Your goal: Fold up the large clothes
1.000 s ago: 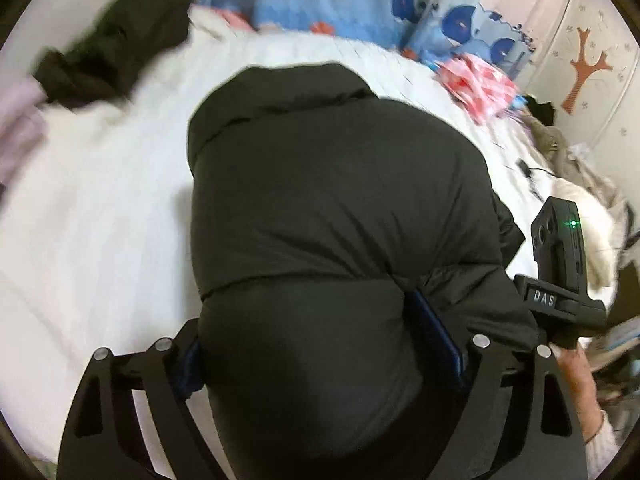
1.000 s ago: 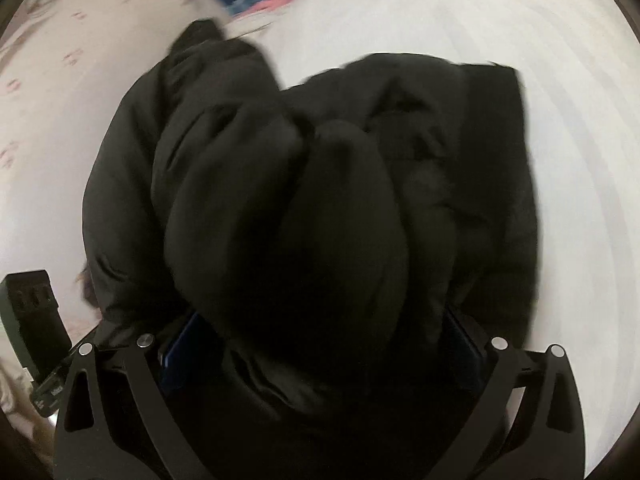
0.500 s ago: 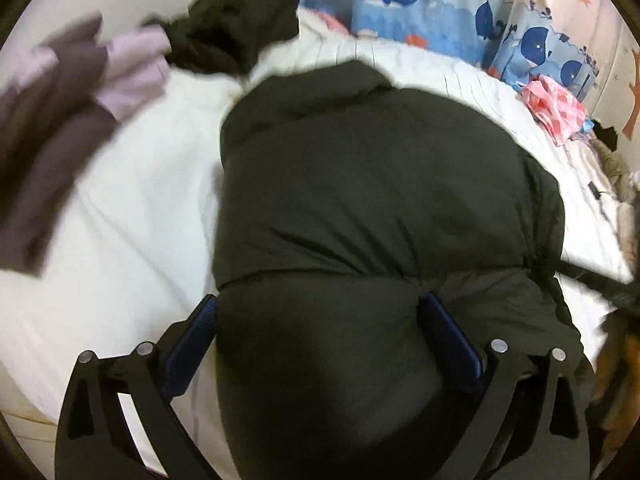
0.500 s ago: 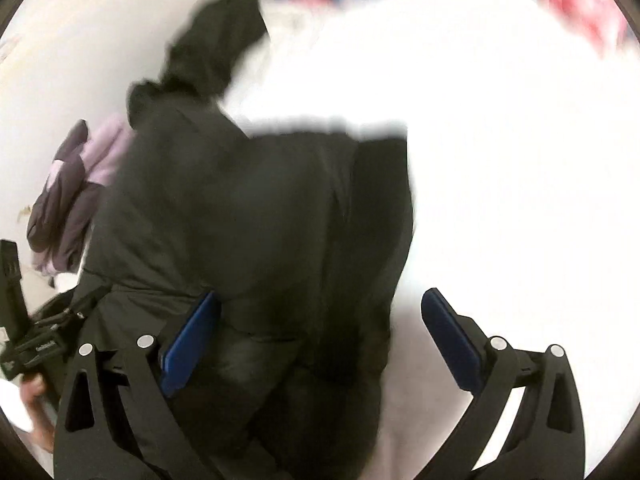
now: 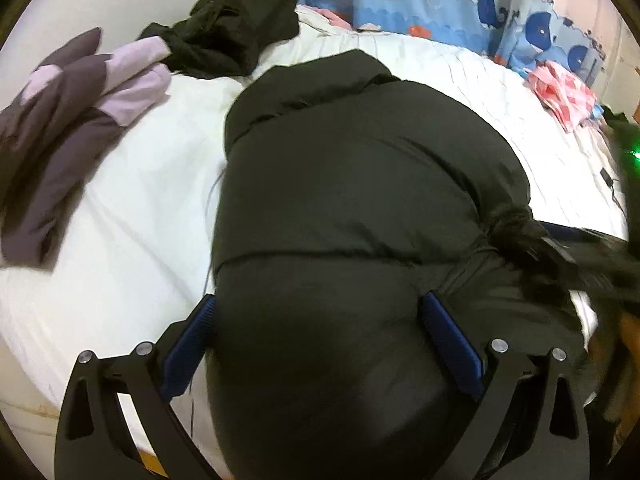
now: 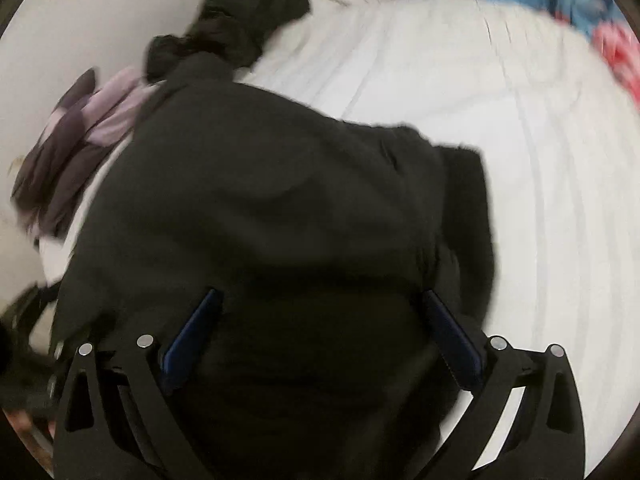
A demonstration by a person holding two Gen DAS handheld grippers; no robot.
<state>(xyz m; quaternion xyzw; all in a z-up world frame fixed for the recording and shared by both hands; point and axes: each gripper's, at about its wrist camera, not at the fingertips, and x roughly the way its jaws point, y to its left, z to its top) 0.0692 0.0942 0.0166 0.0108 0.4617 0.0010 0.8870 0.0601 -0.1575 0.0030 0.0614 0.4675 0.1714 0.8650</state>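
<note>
Through my left wrist camera, my left gripper [image 5: 316, 320] stands spread wide, its jaws having just been opening, with the near bulge of the puffy dark olive-black quilted down jacket [image 5: 360, 184] swelling up between the blue pads [image 5: 452, 348]. I judge the pads no longer pinch it: the padding simply fills the gap. The jacket lies folded into a thick bundle on the white quilted bed [image 5: 132, 216], collar end away from me, a furry black trim [image 5: 520, 236] poking out at its right edge. I think I am letting go so the fold can settle under its own weight. Beyond it lie a crumpled black garment [image 5: 240, 24], a folded purple and lilac garment [image 5: 68, 120] and a pink checked cloth [image 5: 560, 92] before the blue whale-print fabric [image 5: 420, 4]. No container is in sight; everything rests loose on the bed.

Through my right wrist camera, blurred, my right gripper [image 6: 320, 320] is likewise spread wide over the same jacket [image 6: 260, 208], dark padding between the pads; I see no pinch. The jacket's right edge lies on the bed [image 6: 540, 160].
</note>
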